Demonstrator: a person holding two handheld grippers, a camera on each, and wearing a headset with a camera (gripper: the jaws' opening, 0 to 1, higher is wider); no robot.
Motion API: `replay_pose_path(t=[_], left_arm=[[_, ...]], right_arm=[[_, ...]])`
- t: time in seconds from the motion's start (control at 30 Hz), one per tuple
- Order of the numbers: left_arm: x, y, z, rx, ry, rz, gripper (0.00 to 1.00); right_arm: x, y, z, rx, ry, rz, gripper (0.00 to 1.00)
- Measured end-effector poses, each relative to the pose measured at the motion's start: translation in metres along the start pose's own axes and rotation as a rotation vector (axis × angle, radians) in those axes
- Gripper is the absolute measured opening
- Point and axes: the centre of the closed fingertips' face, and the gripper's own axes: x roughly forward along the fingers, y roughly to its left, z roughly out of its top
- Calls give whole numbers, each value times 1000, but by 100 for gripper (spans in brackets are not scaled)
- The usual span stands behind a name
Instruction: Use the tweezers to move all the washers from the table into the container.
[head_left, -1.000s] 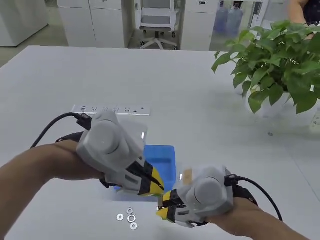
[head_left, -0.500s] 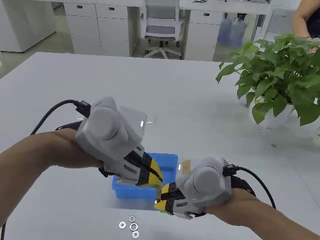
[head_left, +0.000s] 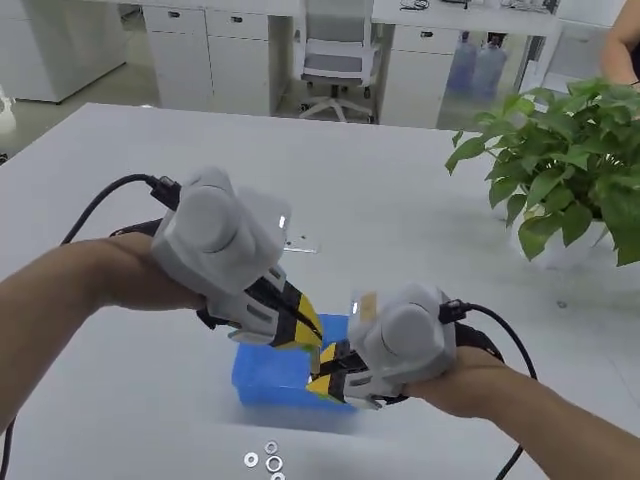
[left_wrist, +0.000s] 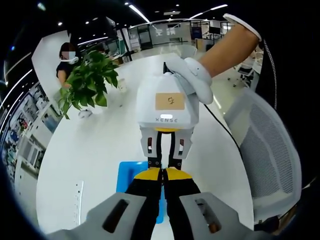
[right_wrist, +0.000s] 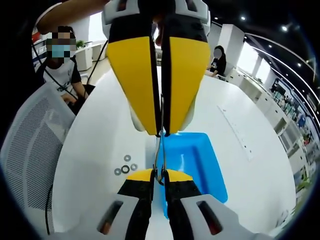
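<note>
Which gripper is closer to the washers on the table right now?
Right. The right gripper hangs at the near edge of the blue container, just beyond the washers. The left gripper sits farther back over the container; both pinch the tweezers.

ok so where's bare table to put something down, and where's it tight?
Free: the wide stretch of table beyond the power strip, left of the plant; also the strip between the right forearm and the plant. Crowded: over the blue container, where left tool and right tool meet on the tweezers, with washers just in front.
</note>
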Motion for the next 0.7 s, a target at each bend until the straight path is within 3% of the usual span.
replay_pose_path(t=[0.7], left_arm=[[3,27,-25,-27,18,9,5]], right_arm=[[27,-28,-2,-17,-8,29,10]])
